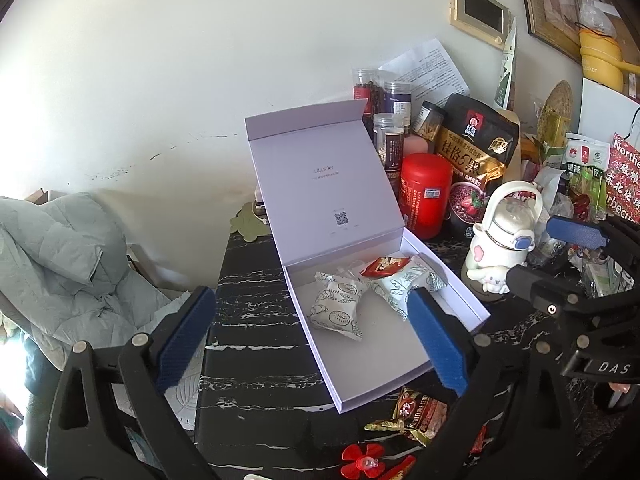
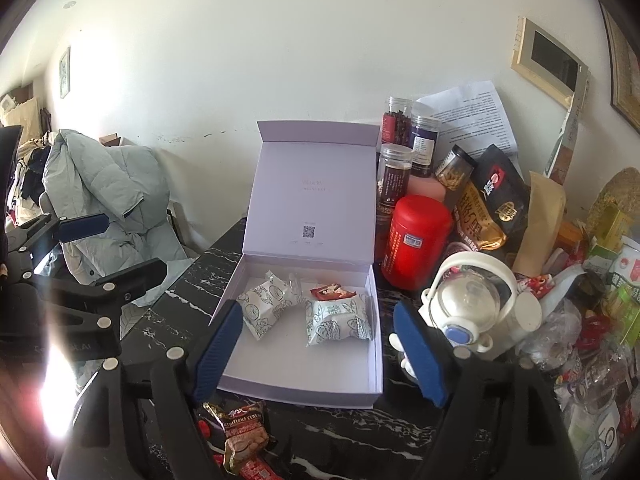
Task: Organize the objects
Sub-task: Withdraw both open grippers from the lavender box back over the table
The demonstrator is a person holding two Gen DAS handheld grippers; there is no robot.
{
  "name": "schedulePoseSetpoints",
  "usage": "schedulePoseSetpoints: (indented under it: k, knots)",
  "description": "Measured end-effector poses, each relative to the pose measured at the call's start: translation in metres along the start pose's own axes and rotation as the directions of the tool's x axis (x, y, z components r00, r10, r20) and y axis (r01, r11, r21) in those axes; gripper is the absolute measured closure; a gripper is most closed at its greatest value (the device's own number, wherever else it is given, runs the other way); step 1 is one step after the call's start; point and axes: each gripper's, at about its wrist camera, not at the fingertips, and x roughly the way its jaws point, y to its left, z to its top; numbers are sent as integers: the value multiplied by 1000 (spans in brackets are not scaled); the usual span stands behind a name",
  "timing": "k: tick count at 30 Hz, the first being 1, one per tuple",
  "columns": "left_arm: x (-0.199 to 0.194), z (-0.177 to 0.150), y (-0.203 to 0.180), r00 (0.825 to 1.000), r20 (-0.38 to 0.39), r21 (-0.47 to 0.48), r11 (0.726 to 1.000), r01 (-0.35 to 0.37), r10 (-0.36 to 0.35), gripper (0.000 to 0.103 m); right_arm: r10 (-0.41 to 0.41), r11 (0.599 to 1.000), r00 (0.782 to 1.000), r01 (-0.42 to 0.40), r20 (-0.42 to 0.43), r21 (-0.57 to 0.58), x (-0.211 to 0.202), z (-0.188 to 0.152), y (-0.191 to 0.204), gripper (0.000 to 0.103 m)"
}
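White box (image 2: pixel 372 364) open on dark table, lid upright at far side. Inside box: two white printed packets (image 2: pixel 268 308), small red packet (image 2: pixel 332 291) at their far edge. Loose snack packet (image 2: pixel 244 432) on table just outside box's near edge — likely next pick. Left gripper (image 1: pixel 312 336) jaws apart, nothing held; right gripper (image 2: pixel 320 352) likewise, above box's near end. Advice: come down over loose packet, pinch across crinkled middle, lift clear of box wall — drop into bare near half.

A matt white cardboard box (image 2: pixel 372 368) sits on a glossy black marble-look table (image 2: pixel 340 436) beside a shiny red canister (image 2: pixel 416 240).
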Motion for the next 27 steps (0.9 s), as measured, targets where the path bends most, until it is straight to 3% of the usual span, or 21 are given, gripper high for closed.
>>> schedulePoseSetpoints:
  k: [16, 27]
  knots:
    - [-33, -39, -15, 999, 16, 7, 999, 41, -41, 3, 10, 999, 999, -8, -41, 51, -26, -47, 7, 24]
    - [-45, -69, -24, 998, -14, 8, 998, 69, -69, 3, 15, 997, 998, -11, -58, 75, -42, -79, 10, 24]
